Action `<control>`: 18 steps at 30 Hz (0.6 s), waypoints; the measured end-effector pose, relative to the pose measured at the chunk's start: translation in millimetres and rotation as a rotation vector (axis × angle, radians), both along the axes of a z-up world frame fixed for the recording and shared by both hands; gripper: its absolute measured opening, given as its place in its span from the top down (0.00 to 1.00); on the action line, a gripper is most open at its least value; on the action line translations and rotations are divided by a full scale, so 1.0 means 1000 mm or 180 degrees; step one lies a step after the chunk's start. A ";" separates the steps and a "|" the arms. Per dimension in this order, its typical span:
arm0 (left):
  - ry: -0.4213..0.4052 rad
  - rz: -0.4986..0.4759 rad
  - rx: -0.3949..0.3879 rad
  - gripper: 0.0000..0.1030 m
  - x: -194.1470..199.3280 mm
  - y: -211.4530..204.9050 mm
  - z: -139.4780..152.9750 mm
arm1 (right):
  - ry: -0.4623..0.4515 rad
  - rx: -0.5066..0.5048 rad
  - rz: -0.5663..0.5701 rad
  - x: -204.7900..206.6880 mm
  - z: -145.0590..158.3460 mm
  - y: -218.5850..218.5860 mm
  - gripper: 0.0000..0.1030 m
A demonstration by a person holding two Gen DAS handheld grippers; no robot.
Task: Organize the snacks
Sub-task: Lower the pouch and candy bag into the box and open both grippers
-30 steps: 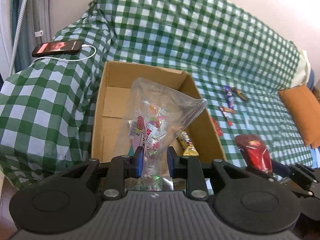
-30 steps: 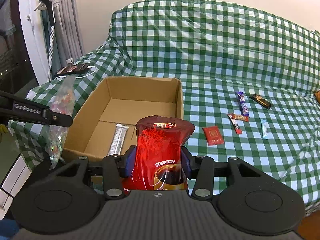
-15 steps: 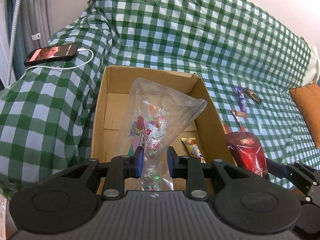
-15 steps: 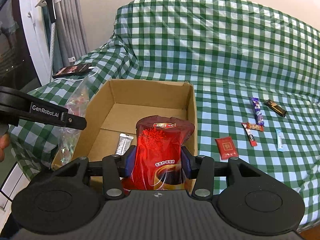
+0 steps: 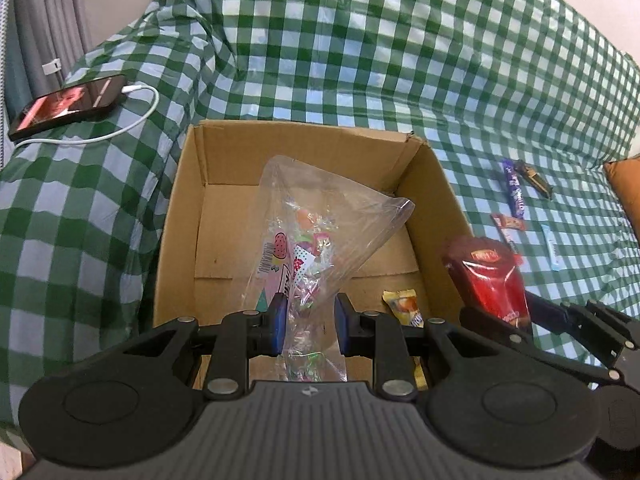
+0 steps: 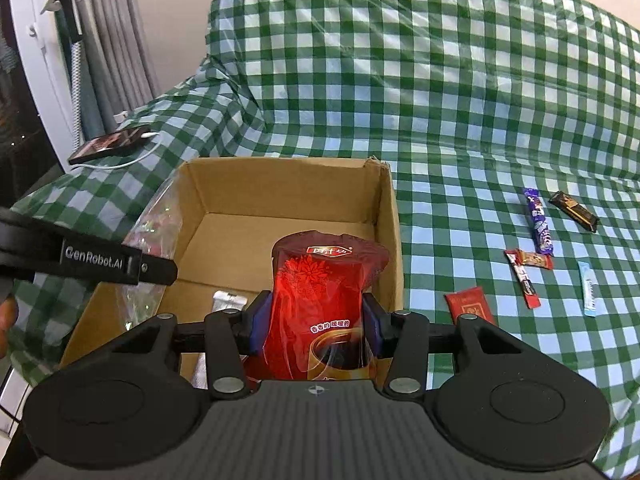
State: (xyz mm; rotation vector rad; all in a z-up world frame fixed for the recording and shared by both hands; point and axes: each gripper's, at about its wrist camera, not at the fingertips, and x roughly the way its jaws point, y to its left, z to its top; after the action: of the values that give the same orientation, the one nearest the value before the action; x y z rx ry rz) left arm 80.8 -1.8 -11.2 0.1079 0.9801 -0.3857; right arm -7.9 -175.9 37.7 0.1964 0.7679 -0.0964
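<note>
two grippers hang over the open cardboard box on a green checked cover. left of the box, a phone lies with a white cable plugged in. over the box interior, the left gripper pinches a clear bag of sweets between its blue pads. on the box floor lie a yellow wrapper and a silver sachet. at the box's right wall, the right gripper clamps a red pouch. right of the box, on the cover, lie a flat red packet, a purple bar, a dark bar and a pale blue stick.
</note>
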 end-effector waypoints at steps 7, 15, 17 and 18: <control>0.0055 0.0006 0.0066 0.73 0.028 -0.013 -0.016 | 0.0057 0.0045 0.0012 0.031 -0.016 -0.012 0.51; 0.0079 0.0048 0.0150 0.72 0.057 -0.018 -0.032 | 0.0094 0.0018 0.0060 0.058 -0.031 -0.016 0.51; 0.0055 0.0044 0.0196 0.63 0.063 -0.020 -0.034 | 0.0069 0.0001 0.0051 0.065 -0.032 -0.019 0.51; 0.0028 0.0050 0.0211 0.42 0.064 -0.020 -0.033 | 0.0048 -0.0001 0.0042 0.068 -0.032 -0.021 0.50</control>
State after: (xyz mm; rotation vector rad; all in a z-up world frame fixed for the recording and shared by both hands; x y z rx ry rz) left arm 145.1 -21.6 -44.7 0.1585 1.0021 -0.3395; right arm 60.5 -197.3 5.4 0.1904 0.7840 -0.0857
